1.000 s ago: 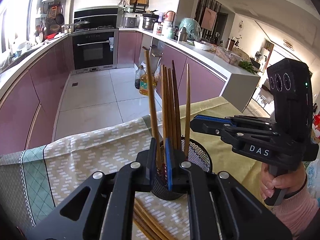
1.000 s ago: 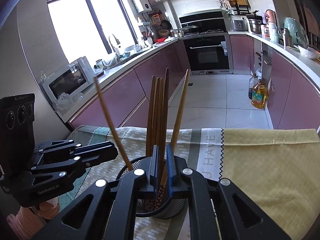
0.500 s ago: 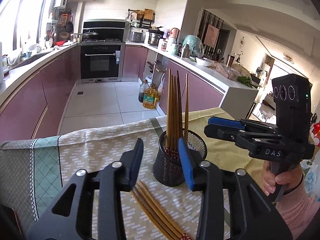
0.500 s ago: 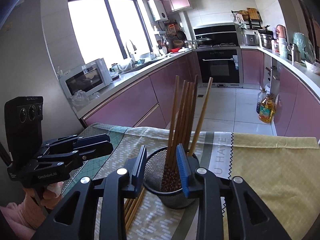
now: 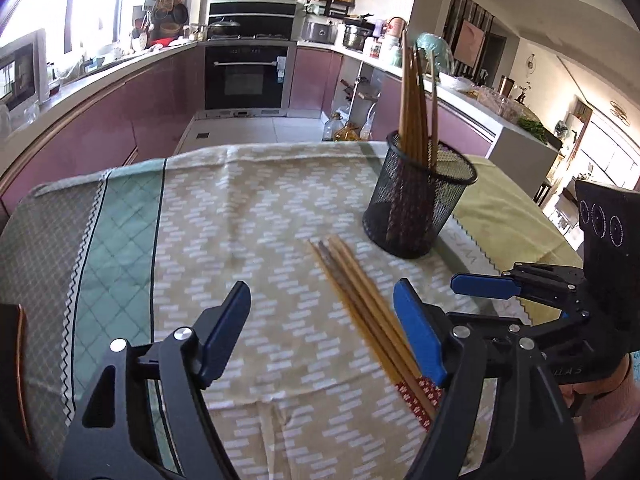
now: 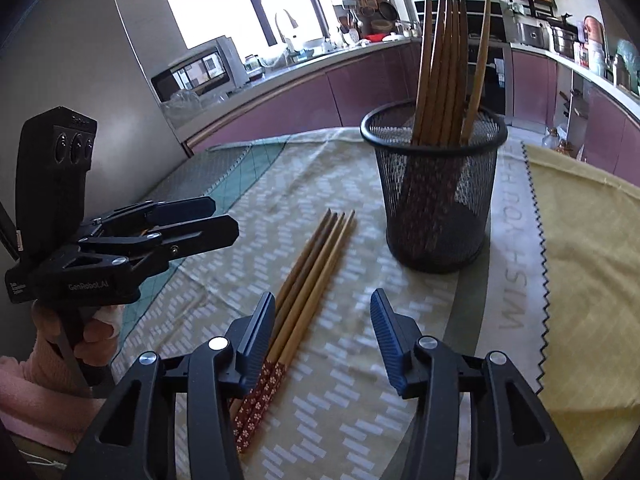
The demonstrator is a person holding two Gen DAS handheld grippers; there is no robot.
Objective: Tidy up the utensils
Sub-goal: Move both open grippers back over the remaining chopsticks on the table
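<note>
A black mesh holder stands on the table with several wooden chopsticks upright in it; it also shows in the right wrist view. Several more chopsticks lie side by side on the cloth, with red patterned ends toward me. My left gripper is open and empty, low over the cloth, left of the lying chopsticks. My right gripper is open and empty, its left finger just over their red ends.
A patterned tablecloth covers the table, with a yellow cloth on the right. The table's far edge drops to the kitchen floor. Purple cabinets and counters ring the room.
Both grippers let go of chopsticks into the holder, opened, and drew back and down from it. The lying chopsticks are now close in front of both grippers.
</note>
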